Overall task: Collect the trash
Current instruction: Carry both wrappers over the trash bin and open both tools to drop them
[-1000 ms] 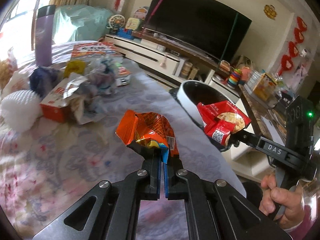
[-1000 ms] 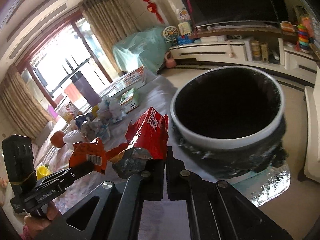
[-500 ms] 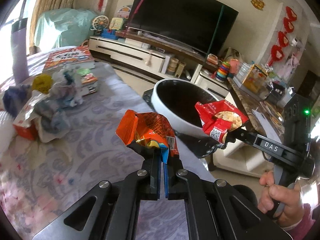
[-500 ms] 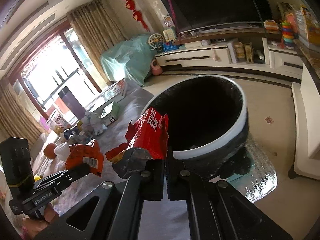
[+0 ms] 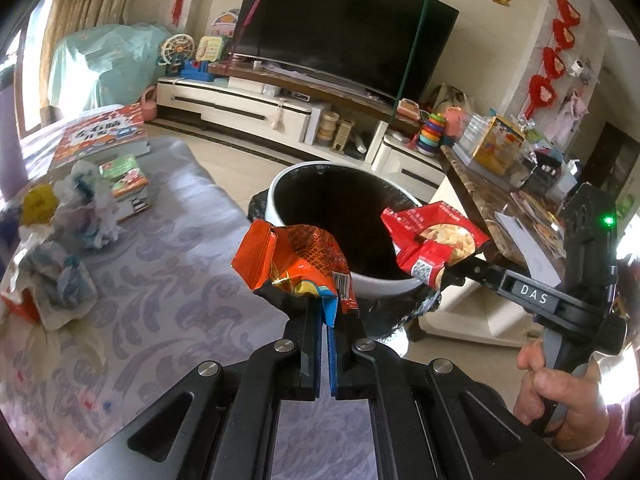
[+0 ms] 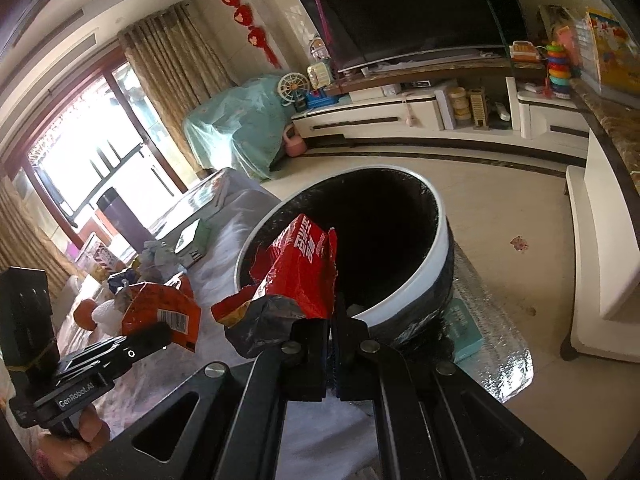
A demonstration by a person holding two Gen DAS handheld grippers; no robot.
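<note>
Black left tool [image 5: 327, 312] with silver screws; right tool [image 5: 446, 276] marked "DAS", green light, pink sleeve.

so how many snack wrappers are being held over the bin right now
2: an orange wrapper in the left gripper near the bin, a red wrapper in the right gripper above its opening.

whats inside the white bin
Inside the white bin only a black liner shows; the bottom is too dark to see. The red snack wrapper covers part of the opening.

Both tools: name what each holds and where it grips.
Left tool: orange wrapper, by its bottom edge. Right tool: red wrapper, by its lower crumpled end.
</note>
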